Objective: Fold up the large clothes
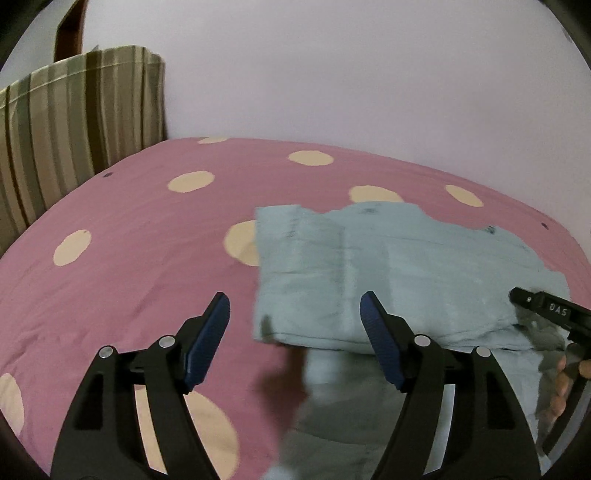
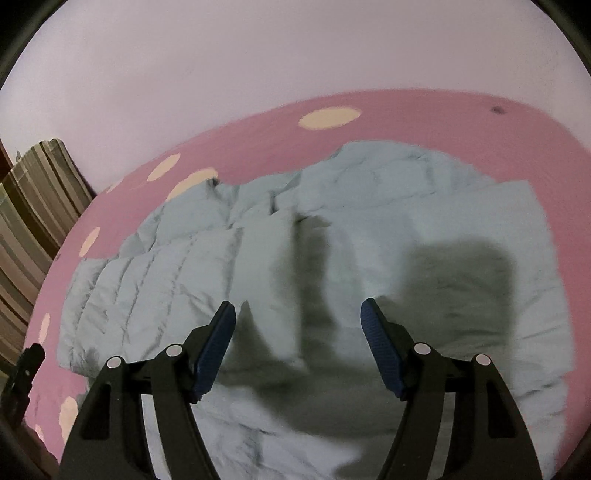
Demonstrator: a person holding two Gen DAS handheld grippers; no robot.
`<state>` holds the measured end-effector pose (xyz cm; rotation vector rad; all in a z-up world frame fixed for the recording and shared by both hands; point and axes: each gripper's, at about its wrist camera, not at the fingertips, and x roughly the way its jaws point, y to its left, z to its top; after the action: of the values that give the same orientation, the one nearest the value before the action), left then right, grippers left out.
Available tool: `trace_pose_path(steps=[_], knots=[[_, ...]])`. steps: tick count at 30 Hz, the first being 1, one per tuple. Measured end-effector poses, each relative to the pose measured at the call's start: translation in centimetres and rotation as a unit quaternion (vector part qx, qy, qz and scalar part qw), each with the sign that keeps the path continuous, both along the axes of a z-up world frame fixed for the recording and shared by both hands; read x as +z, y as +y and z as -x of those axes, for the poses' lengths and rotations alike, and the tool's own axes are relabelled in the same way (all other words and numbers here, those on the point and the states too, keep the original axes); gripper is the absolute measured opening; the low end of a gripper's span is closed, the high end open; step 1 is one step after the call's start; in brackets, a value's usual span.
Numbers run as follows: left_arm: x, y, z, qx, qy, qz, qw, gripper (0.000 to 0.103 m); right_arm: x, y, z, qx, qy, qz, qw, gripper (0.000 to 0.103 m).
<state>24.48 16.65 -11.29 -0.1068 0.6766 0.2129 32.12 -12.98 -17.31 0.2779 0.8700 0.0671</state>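
Pink dotted bed (image 1: 129, 229), pale blue jacket (image 2: 369, 236) spread out; left tool (image 1: 295, 325) and right tool (image 2: 298, 328) both hover, jaws apart.

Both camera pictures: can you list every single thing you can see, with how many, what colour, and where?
Puffy jacket: one, pale blue-grey, lying partly folded on the bed.
Bedspread: one, pink with cream dots, covering the bed under the jacket.
Striped bedding: one stack, olive, tan and cream stripes, at the bed's far left end.
Wall: pale lilac-white, behind the bed.
Brown wooden piece: one, dark brown, behind the striped bedding.
Left gripper: one, black with blue pads, jaws open, at the jacket's left edge.
Right gripper: one, black with blue pads, jaws open, above the jacket.
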Motion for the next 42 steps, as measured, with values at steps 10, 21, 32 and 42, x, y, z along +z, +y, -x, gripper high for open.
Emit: trace_pose_path(steps=[10,21,32,42], knots=[[1.0,1.5,-1.3,0.015,-0.009,0.006,0.9998,0.073,3.7,-1.2,1.5,0.002,-0.052,0.0,0.999,0.011],[-1.7,-4.2,-8.0,-0.035,0.039,-0.014,0.9985,0.073,1.4,-11.4,2.7,-0.075,-0.025,0.045,0.996,0.011],[-5.3,-5.3,-10.1,-0.038,0.094,-0.038,0.9941,0.073,-1.1,-12.7,2.9,-0.072,0.005,0.05,0.996,0.021],[-1.3,-8.9,-11.7,-0.072,0.05,-0.015,0.996,0.073,4.1,-8.9,0.5,-0.046,-0.052,0.046,0.997,0.032]])
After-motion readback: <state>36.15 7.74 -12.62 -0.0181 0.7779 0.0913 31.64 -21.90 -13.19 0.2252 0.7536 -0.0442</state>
